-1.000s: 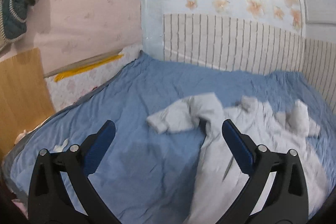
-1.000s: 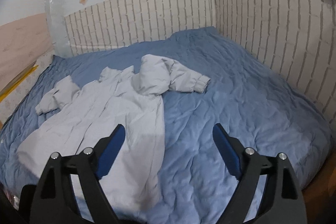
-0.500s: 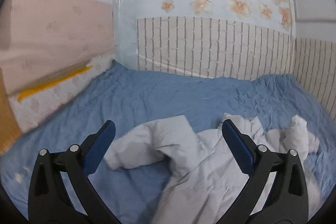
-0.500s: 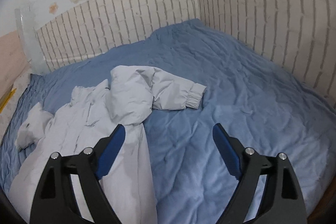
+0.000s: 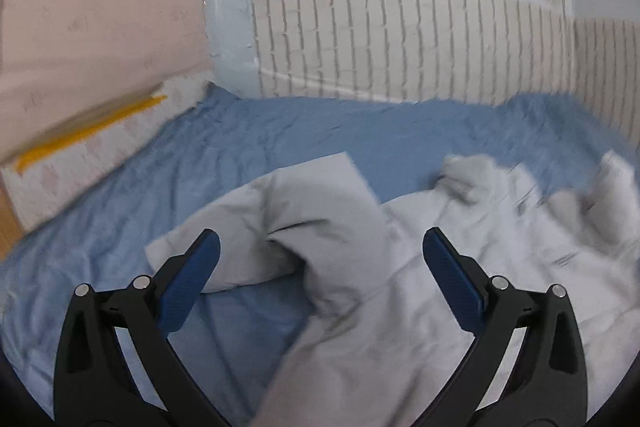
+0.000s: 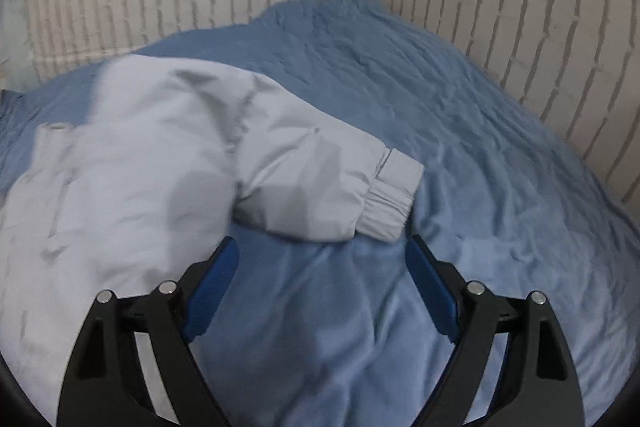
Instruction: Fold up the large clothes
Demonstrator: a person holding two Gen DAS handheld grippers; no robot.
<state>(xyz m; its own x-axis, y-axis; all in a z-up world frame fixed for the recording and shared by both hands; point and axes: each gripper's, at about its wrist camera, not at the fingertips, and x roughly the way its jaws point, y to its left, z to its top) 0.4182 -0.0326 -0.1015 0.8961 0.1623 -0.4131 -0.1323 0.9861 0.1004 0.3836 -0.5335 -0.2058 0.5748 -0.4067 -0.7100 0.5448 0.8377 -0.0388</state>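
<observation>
Item: pale grey jacket [image 5: 460, 307], unfolded on blue bedspread [image 6: 460, 115]. Left gripper [image 5: 320, 271] gaped empty, one sleeve [image 5: 288, 223] just ahead between its fingers. Right gripper [image 6: 322, 273] likewise agape, cuffed sleeve [image 6: 332, 183] just ahead. Step, judged: approaching the sleeves. Next: close on each sleeve.

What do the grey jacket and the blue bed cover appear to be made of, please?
Jacket: probably padded synthetic shell, smooth and matte; its sleeves look puffy and the cuff is gathered, likely elastic. Bed cover: soft woven fabric, perhaps cotton, matte with fine creases.
</observation>
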